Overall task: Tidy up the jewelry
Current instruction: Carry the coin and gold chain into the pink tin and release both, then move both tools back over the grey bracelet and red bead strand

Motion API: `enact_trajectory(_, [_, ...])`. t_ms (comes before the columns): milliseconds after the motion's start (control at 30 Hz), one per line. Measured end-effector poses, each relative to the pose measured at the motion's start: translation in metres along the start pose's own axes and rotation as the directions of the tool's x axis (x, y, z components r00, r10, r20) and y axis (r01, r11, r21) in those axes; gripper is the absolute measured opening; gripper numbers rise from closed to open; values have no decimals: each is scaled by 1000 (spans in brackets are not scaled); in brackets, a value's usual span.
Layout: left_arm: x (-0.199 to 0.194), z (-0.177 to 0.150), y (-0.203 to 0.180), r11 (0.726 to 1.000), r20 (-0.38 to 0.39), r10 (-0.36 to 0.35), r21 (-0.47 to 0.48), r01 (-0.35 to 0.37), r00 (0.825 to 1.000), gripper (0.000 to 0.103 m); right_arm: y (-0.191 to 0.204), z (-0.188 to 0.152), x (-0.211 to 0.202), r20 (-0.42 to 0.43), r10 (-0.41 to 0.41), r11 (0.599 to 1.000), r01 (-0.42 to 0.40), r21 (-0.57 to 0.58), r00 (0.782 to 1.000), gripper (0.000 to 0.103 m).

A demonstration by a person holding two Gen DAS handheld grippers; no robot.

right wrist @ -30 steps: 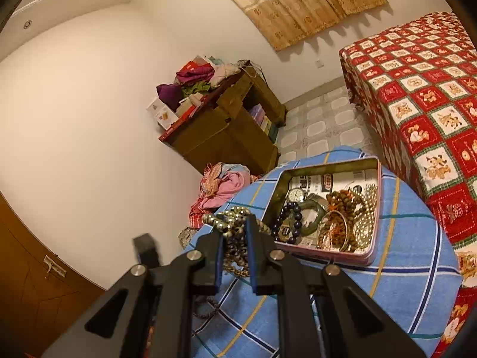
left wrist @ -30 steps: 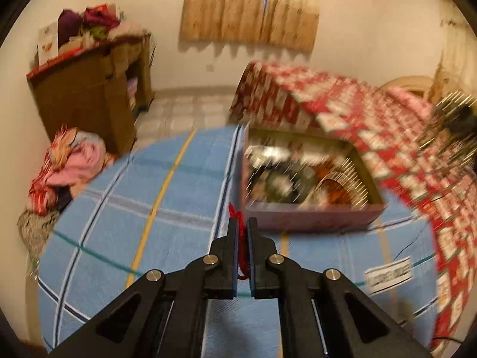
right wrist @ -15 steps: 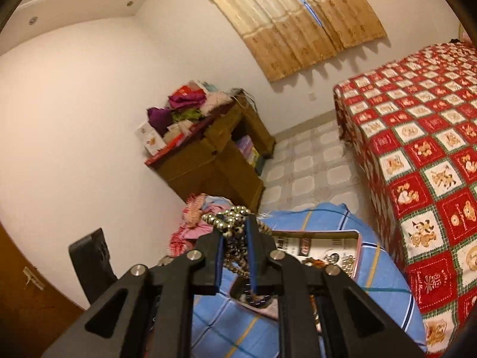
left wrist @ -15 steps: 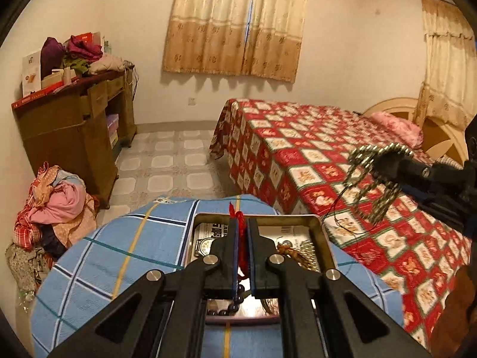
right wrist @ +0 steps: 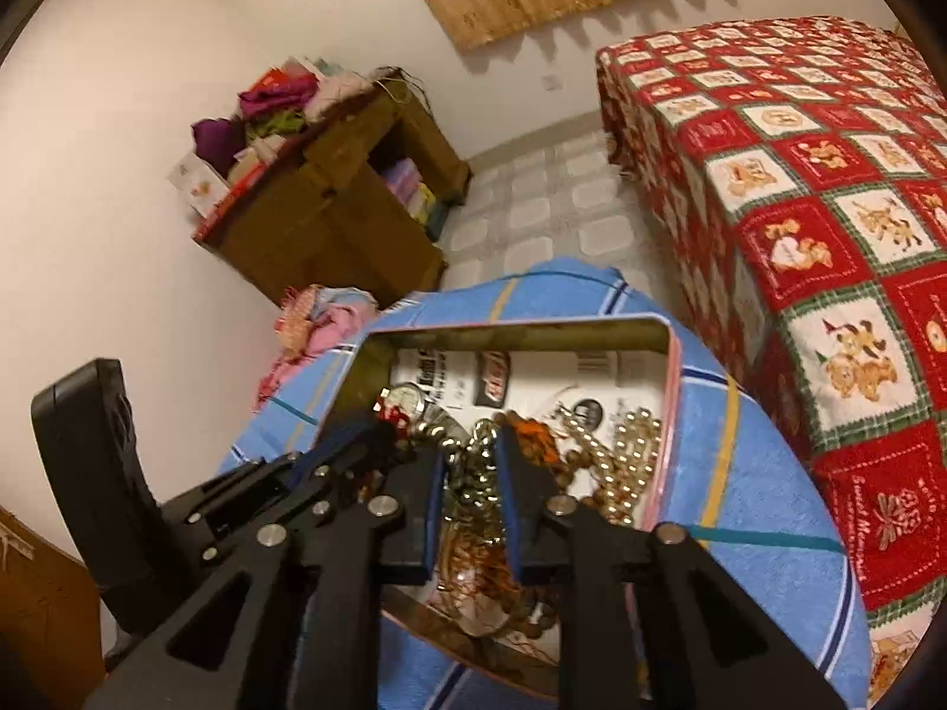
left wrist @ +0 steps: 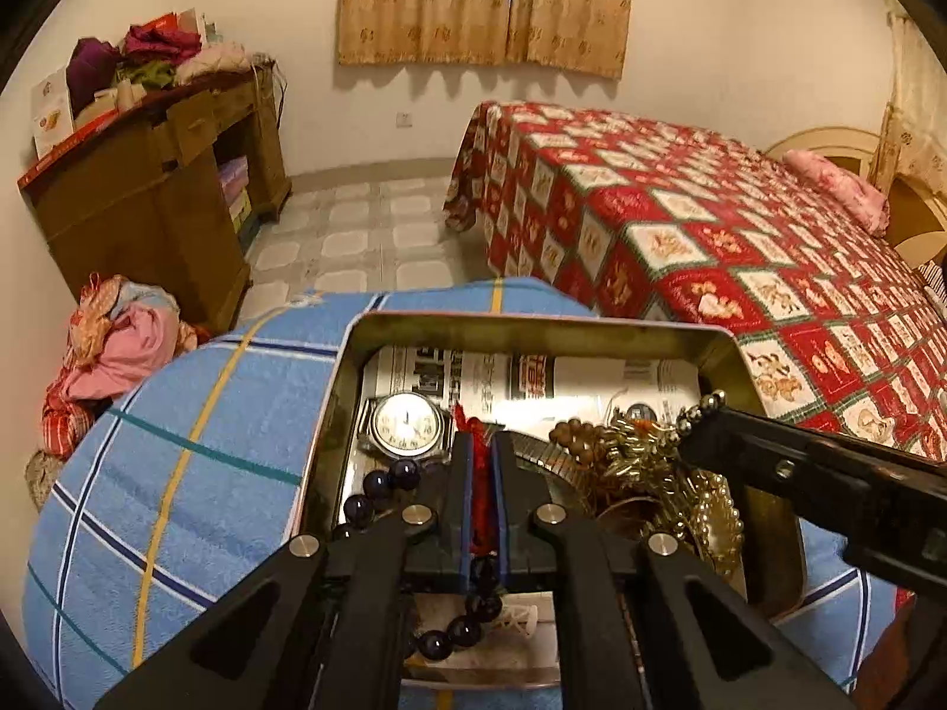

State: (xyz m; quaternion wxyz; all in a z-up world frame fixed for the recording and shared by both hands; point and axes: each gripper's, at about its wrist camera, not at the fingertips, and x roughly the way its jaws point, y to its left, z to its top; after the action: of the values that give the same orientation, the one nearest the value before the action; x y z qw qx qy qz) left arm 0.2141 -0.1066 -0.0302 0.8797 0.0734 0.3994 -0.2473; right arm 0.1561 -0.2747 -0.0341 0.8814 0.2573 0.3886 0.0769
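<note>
1. Progress: most of the jewelry already lies in the open metal tin [left wrist: 734, 355], which sits on the blue checked cloth [left wrist: 207, 414] covering the worktop. Inside are a wristwatch [left wrist: 407, 423], a dark bead bracelet [left wrist: 379, 488] and a heap of gold and pearl chains [right wrist: 627, 449].
2. Left tongs [left wrist: 480, 449]: pressed together on a red cord item [left wrist: 480, 491], held low over the tin beside the wristwatch. It is not yet let go.
3. Right tongs [right wrist: 470, 461]: jaws spread apart, having just been opening. The gold bead chain [right wrist: 473, 473] lies between them over the tin; it appears to be released, though the tangle beneath makes this uncertain.
4. Remaining: release the red cord item into the tin and withdraw both tongs. No loose pieces are visible on the cloth.
5. Change from the earlier frames: both tongs were higher and clear of the tin, the right one clamped on the gold chain. Both are now down over the tin.
</note>
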Motion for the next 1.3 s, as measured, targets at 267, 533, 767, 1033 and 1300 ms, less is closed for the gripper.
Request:
enact_trajectory(267, [-58, 1, 2, 998, 89, 61, -2, -61, 994, 77, 22, 4, -92, 218, 49, 998, -54, 14, 975, 70])
enact_trajectory(533, [-124, -38, 16, 990, 149, 139, -22, -137, 979, 77, 75, -60, -142, 327, -27, 996, 52, -67, 944, 81])
enact_trajectory(767, [-136, -85, 17, 976, 93, 218, -41, -215, 971, 77, 88, -115, -116, 253, -74, 992, 97, -79, 965, 85])
enact_trajectory(1033, [-152, -114, 17, 967, 79, 250, -76, -244, 965, 77, 88, -145, -124, 237, -155, 984, 171, -49, 959, 85])
enact_trajectory(1300, [-163, -142, 18, 967, 70, 249, -81, -243, 966, 77, 99, -166, -131, 245, -180, 977, 201, -64, 953, 85])
